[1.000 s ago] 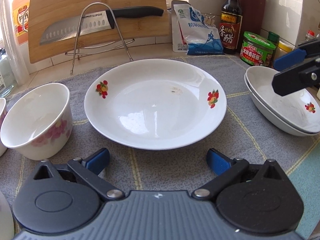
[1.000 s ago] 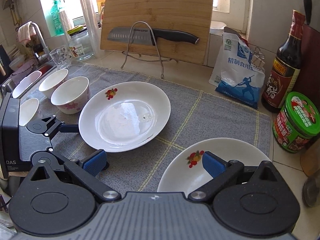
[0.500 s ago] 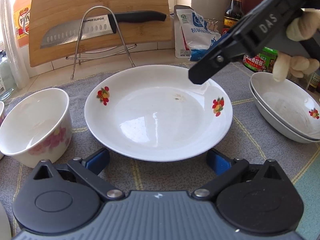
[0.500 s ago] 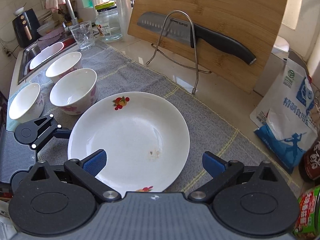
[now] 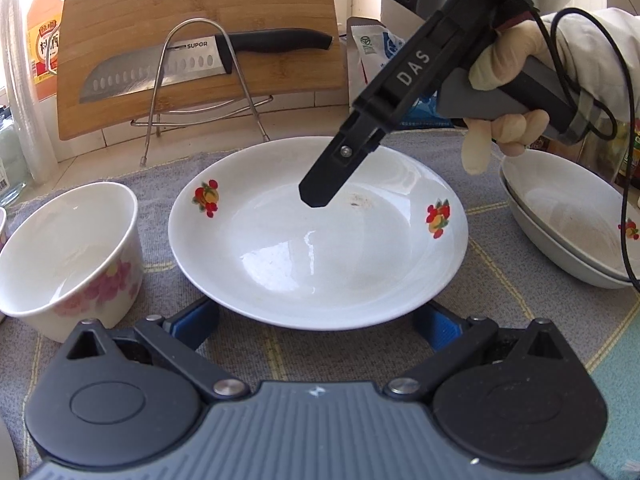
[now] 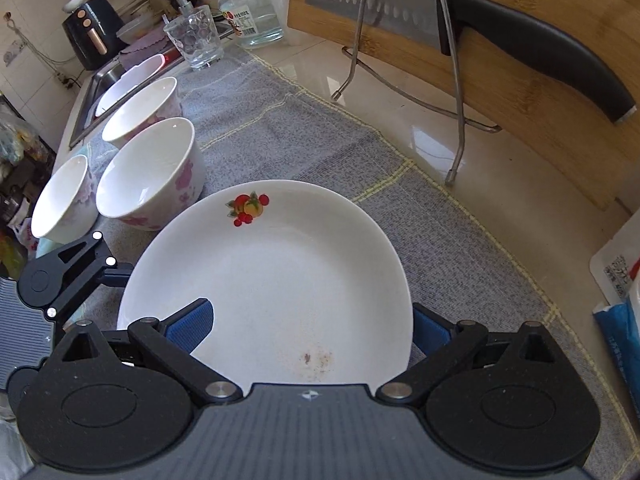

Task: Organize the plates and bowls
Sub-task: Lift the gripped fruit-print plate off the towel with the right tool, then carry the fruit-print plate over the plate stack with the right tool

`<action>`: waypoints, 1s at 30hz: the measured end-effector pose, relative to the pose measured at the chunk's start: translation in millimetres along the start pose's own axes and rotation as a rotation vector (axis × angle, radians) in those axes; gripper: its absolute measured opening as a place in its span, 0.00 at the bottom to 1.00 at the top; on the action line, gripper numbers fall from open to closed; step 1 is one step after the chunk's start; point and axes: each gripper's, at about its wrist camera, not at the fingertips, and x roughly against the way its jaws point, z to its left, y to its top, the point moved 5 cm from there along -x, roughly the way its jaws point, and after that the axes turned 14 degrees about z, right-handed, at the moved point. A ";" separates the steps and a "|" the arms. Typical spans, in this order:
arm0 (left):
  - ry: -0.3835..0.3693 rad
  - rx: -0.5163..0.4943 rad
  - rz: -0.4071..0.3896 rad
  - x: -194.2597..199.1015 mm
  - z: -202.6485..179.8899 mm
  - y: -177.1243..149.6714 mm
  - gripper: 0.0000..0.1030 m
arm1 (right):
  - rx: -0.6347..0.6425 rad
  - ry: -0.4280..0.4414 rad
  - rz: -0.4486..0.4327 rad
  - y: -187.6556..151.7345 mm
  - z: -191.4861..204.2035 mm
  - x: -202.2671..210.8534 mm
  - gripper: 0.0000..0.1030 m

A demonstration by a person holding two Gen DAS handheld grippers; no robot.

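Between spread right gripper (image 6: 310, 320) jaws: glazed plate (image 6: 280, 272), stiff, slippery, breakable; grip rim. Left gripper (image 5: 316, 316) open.

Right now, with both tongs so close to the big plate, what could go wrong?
1. The right tongs straddle the plate rim, open; closing on the sloped, glossy rim may slip.
2. The left tongs sit at the opposite rim; the two could collide or push the plate.
3. Sliding sideways, the plate could knock the flowered bowl beside it.

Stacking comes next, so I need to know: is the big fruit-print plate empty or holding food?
Empty. The plate holds no food, only a small reddish smear near its centre.
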 end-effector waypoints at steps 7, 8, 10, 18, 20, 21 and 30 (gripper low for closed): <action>-0.001 -0.003 -0.012 0.7 -0.1 -1.0 0.99 | -0.030 0.101 -0.001 4.8 -9.0 1.7 0.98; -0.002 -0.001 -0.013 0.9 0.2 -1.3 0.99 | -0.037 0.112 -0.003 5.1 -10.0 1.8 0.98; -0.003 -0.004 -0.015 1.5 0.4 -1.8 0.98 | -0.050 0.131 -0.006 5.0 -11.8 2.9 0.98; -0.006 -0.023 -0.018 2.2 -1.6 -1.0 0.98 | -0.068 0.169 0.009 8.4 -14.5 1.3 0.98; -0.004 -0.024 -0.019 2.3 -1.7 -1.6 0.98 | -0.077 0.179 0.015 9.1 -15.3 1.7 0.98; -0.003 -0.024 -0.018 2.3 -1.6 -2.0 0.98 | -0.083 0.186 0.017 8.9 -15.6 1.8 0.99; 0.002 -0.035 0.006 4.2 -1.7 -2.7 0.98 | -0.094 0.180 0.012 4.2 -9.3 1.1 0.99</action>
